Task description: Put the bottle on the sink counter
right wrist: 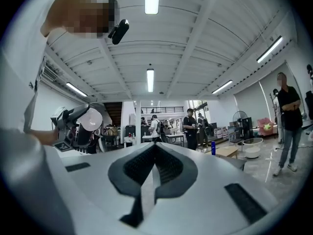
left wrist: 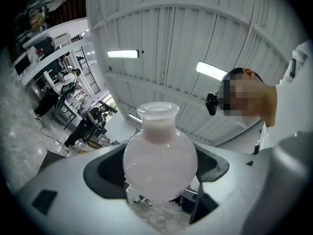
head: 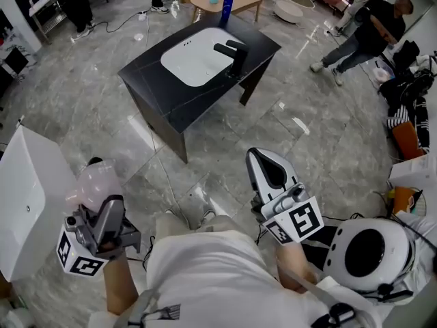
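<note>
Evidently the pads [left wrist: 105,173] of the left gripper [left wrist: 159,182] are pressing on either side of the bottle [left wrist: 159,155], a frosted, pinkish flask with a round belly and a short neck ending in a flared lip; the jaws are standing wide because they are clamping the belly near its broadest part. The right gripper [right wrist: 154,168] is carrying nothing; its jaws are lying together. In the head view the bottle [head: 95,183] is riding above the left gripper [head: 102,221] near the person's body, just beside a white cabinet [head: 31,203], while the right gripper [head: 272,176] is pointing out over the marble floor [head: 328,135].

The bottle is looking smooth and rigid, so it is probably going to be slippery on that curve and, if it is glass, fragile; I am judging it light, since it is appearing empty. Holding at the widest girth seems the safest place; a grip higher or lower may be squeezing it out.

The sink counter [head: 171,101], black with a white basin [head: 194,60] and a dark faucet [head: 233,52], is standing well apart, across the floor.
</note>
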Tool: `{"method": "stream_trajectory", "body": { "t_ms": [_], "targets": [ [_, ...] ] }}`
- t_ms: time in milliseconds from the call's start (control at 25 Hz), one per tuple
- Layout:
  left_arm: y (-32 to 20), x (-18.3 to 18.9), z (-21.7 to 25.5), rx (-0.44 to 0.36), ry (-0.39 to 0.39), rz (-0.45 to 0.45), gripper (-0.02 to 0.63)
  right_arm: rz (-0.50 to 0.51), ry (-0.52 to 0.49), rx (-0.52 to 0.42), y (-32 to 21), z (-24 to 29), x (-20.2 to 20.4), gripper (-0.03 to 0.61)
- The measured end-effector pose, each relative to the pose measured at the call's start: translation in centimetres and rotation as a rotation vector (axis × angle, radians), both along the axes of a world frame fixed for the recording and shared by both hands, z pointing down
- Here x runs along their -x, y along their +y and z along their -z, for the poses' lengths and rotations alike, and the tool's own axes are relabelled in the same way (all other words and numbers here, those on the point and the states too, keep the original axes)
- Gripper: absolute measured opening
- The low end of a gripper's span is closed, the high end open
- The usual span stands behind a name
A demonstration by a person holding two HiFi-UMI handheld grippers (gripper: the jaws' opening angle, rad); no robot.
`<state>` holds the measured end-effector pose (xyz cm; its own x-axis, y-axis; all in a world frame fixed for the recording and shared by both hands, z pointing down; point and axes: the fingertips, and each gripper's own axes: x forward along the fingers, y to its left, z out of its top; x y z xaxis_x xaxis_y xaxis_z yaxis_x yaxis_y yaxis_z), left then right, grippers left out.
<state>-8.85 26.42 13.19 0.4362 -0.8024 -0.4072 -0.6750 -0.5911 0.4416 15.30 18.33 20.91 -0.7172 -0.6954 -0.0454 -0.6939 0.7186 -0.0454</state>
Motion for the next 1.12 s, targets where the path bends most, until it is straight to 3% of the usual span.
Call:
{"method": "stream_trajectory", "body": {
  "t_ms": [320, 560, 1120],
  "targets": [
    [-0.9, -0.7, -0.6, 0.019, -0.013, -0.009, 0.403, 0.013, -0.014, 0.022, -0.9, -0.8, 0.3, 0.009],
    [-4.2, 1.8, -1.6, 0.029, -0.005, -0.042, 0.403, 0.005, 0.002, 0.032, -3.3, -1.5, 3.4, 0.011],
    [-18.4, 11.8, -2.8, 0.046, -0.019, -0.306, 0.403, -0.175, 0.019, 0.074, -15.0, -1.3, 15.4, 0.009]
  ]
}}
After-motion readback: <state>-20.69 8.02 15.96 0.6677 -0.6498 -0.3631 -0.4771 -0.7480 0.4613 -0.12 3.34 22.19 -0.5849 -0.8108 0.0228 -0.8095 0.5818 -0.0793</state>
